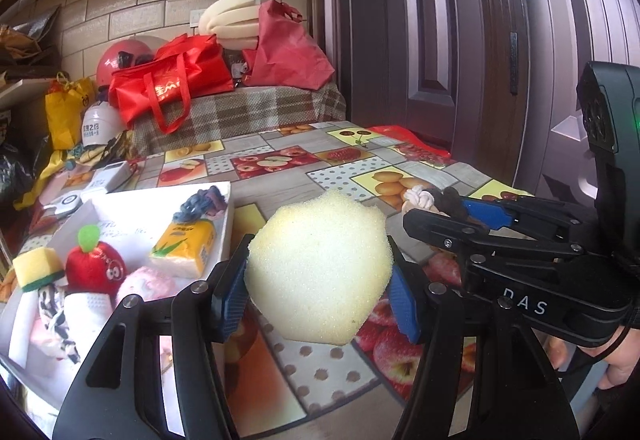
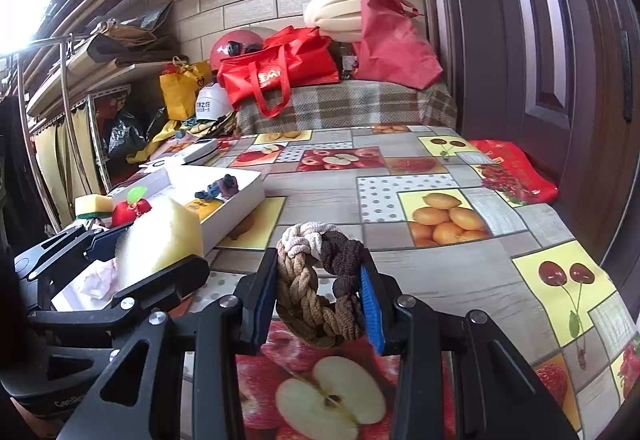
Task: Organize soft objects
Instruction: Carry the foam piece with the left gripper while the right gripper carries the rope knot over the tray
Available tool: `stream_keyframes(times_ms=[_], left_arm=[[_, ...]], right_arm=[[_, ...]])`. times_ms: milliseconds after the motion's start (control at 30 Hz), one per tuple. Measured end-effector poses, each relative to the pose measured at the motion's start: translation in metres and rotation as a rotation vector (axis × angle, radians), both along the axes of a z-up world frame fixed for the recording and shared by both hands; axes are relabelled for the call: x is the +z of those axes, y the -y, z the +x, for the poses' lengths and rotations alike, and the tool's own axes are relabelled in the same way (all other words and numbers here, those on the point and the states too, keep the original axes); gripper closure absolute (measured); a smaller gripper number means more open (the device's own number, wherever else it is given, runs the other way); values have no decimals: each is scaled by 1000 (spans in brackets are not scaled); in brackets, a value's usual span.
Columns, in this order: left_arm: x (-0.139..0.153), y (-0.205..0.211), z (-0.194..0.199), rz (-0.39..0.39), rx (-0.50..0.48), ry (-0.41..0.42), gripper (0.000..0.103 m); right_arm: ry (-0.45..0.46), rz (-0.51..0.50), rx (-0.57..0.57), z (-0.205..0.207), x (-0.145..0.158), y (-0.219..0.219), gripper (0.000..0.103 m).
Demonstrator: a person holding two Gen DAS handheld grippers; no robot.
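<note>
My left gripper (image 1: 318,292) is shut on a pale yellow sponge (image 1: 320,268) and holds it above the table, just right of the white box (image 1: 230,208). The sponge also shows in the right wrist view (image 2: 160,240). My right gripper (image 2: 320,300) is shut on a braided brown, cream and dark-brown hair tie (image 2: 320,280), held above the table right of the left gripper. In the left wrist view the right gripper (image 1: 452,208) sits to the right with the hair tie (image 1: 424,198) at its tips. The box holds a plush apple (image 1: 94,266), a tissue pack (image 1: 186,248), a blue-purple scrunchie (image 1: 202,204) and other soft items.
The table carries a fruit-print cloth (image 2: 440,176). Red bags (image 1: 176,80), a red helmet (image 1: 120,58), foam pieces (image 1: 232,20) and a yellow bag (image 1: 66,108) crowd the far end. A dark door (image 1: 460,40) stands at the right. Small white devices (image 1: 104,180) lie behind the box.
</note>
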State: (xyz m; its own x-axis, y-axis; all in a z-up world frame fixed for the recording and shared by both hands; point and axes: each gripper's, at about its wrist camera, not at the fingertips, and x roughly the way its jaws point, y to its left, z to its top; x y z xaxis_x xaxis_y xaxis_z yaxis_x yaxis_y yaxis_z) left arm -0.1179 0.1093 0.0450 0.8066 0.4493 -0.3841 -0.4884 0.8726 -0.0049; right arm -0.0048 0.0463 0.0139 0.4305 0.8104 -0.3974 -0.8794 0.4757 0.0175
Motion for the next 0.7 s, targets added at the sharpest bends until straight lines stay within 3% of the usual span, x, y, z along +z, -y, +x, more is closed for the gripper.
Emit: stream_keyframes(times_ms=[267,700], left_arm=[[-1,-20,-40,-17,68,9,43],[-8,-83,-114,-46,292,25,42]], right_arm=[[18,-22,52,-25,-3,-19,65],[33,-37,134,-59,-7,-50,65]])
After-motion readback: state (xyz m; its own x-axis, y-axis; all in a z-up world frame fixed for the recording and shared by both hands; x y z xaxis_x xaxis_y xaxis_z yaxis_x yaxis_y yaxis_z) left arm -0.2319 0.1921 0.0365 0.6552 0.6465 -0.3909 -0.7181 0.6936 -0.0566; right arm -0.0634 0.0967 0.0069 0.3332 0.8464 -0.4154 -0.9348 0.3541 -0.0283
